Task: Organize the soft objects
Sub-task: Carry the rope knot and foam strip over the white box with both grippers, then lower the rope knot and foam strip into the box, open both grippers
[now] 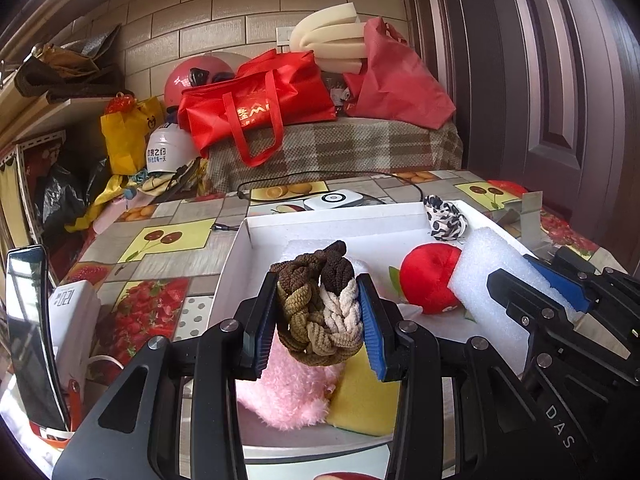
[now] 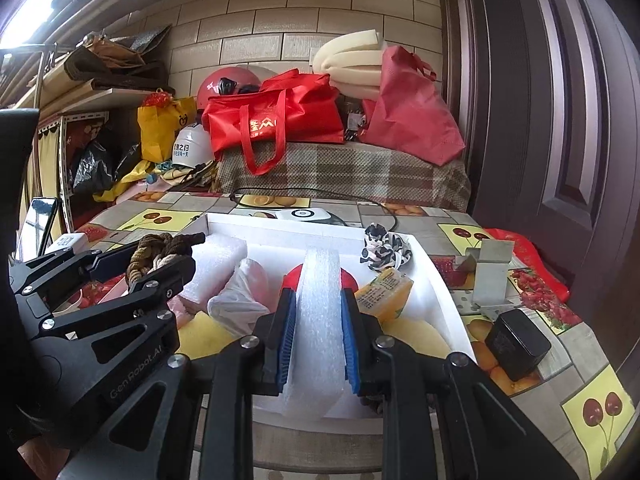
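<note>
Brown, olive and cream braided cord, that's what my left gripper (image 1: 320,312) has clamped between its blue pads: a knotted braided bundle (image 1: 320,300), held up over the near part of the white tray (image 1: 340,222). My right gripper (image 2: 318,328) is closed tight on a slab of white foam (image 2: 318,300), standing on edge between the pads, also above the tray and to the right of the bundle.

Down in the tray I see a pink fluffy piece (image 1: 288,396) under the bundle with a yellow sponge (image 1: 362,396) touching it on the right. A red plush ball (image 1: 430,276) sits mid-tray, just behind the foam slab. A black-and-white spotted cloth (image 1: 444,220) is bunched at the tray's far right corner. From the right wrist view, another white foam block (image 2: 216,264) lies at the tray's far left, a yellow labelled block (image 2: 386,292) near its right wall.

Beyond the tray, on the fruit-patterned worktop (image 1: 160,240), a small white device (image 1: 334,200) with a black cable.
</note>
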{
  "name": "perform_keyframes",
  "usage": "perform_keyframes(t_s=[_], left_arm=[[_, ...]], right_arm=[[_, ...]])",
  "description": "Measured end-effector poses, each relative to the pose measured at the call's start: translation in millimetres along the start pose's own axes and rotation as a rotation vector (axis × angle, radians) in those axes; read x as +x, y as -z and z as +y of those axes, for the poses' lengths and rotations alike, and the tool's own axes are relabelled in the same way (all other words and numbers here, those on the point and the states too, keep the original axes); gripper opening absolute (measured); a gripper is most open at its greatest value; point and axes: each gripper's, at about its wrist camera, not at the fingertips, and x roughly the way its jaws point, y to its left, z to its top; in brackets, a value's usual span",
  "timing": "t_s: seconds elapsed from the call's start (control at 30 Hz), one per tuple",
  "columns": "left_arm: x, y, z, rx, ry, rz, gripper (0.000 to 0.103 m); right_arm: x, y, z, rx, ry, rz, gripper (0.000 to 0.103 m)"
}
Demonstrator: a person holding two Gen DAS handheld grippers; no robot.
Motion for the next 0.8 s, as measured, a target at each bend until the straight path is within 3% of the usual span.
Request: perform_keyframes(t_s=[0.4,0.8], left_arm=[[34,-13,1,0.018,-0.032,0.036,0.038],[49,-19,1,0.025,-0.045,0.054,0.038]], right_arm=[[41,-12,-4,-0.014,0.022,0.064,0.019],[50,-19,-16,0.031,0.06,0.028,0.019]])
